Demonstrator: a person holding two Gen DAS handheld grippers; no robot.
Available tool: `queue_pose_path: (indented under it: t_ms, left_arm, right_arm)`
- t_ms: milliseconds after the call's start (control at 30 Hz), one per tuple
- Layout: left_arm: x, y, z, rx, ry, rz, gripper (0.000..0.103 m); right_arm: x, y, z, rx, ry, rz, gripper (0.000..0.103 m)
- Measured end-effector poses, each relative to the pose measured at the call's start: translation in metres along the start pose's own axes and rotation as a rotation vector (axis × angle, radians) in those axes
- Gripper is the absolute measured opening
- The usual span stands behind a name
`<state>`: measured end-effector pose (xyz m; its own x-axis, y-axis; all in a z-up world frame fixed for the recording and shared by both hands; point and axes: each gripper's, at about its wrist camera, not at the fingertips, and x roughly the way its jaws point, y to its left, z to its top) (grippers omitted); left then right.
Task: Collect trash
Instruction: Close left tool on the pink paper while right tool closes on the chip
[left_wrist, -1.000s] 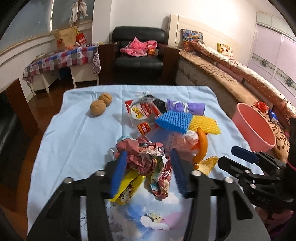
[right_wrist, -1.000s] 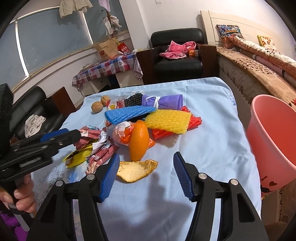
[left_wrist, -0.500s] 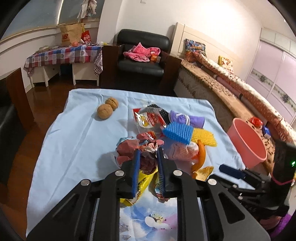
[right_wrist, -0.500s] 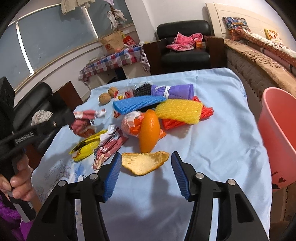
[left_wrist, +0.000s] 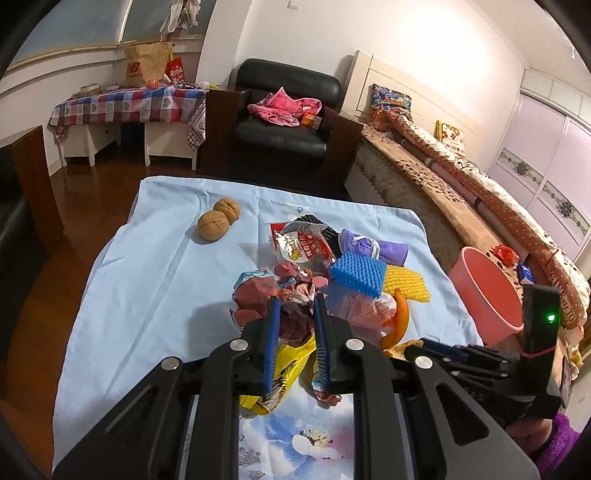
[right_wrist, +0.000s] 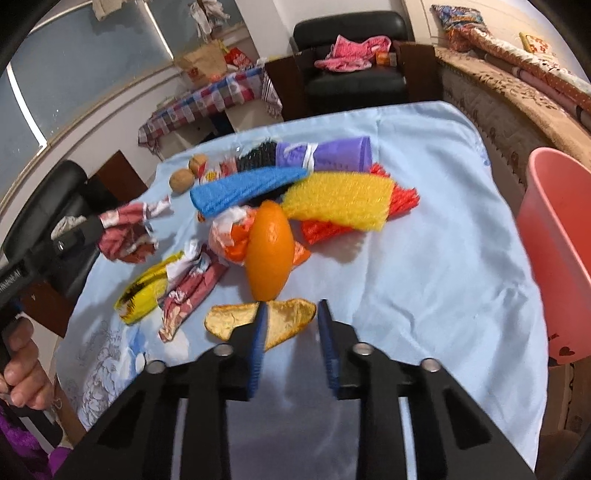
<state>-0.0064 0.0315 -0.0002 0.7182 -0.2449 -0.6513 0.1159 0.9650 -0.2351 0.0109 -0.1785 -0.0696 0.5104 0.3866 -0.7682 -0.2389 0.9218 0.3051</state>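
My left gripper (left_wrist: 295, 314) is shut on a crumpled red wrapper (left_wrist: 258, 293) and holds it above the blue tablecloth; it also shows in the right wrist view (right_wrist: 125, 232). My right gripper (right_wrist: 291, 314) is half closed around a piece of orange peel (right_wrist: 288, 317) that lies on the cloth; the pads do not clearly touch it. A pink bin (left_wrist: 487, 291) stands right of the table, also in the right wrist view (right_wrist: 554, 240).
More trash lies on the cloth: a yellow wrapper (right_wrist: 147, 291), a red-and-white wrapper (right_wrist: 192, 291), an orange peel (right_wrist: 269, 251), blue (right_wrist: 243, 188), yellow (right_wrist: 343, 203) and red (right_wrist: 399, 199) foam nets, a purple bag (right_wrist: 332, 155). Two walnuts (left_wrist: 218, 221) lie far left.
My left gripper closed on the crumpled red wrapper and lifted it off the cloth. My right gripper moved forward over the orange peel piece and narrowed its jaws around it.
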Motion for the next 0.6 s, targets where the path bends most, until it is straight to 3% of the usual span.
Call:
queue_pose_path:
  t_ms: [33, 133, 600]
  left_arm:
    - [0.0, 0.0, 0.0, 0.001, -0.001, 0.0, 0.018]
    - [-0.003, -0.002, 0.002, 0.001, -0.007, -0.004, 0.018]
    - [-0.013, -0.036, 0.02, 0.049, -0.043, -0.076, 0.018]
  right_arm:
    - [0.001, 0.0, 0.0, -0.005, 0.005, -0.002, 0.01]
    - [-0.002, 0.0, -0.001, -0.011, -0.006, 0.011, 0.005]
    - [-0.055, -0.005, 0.002, -0.001, -0.131, 0.06, 0.003]
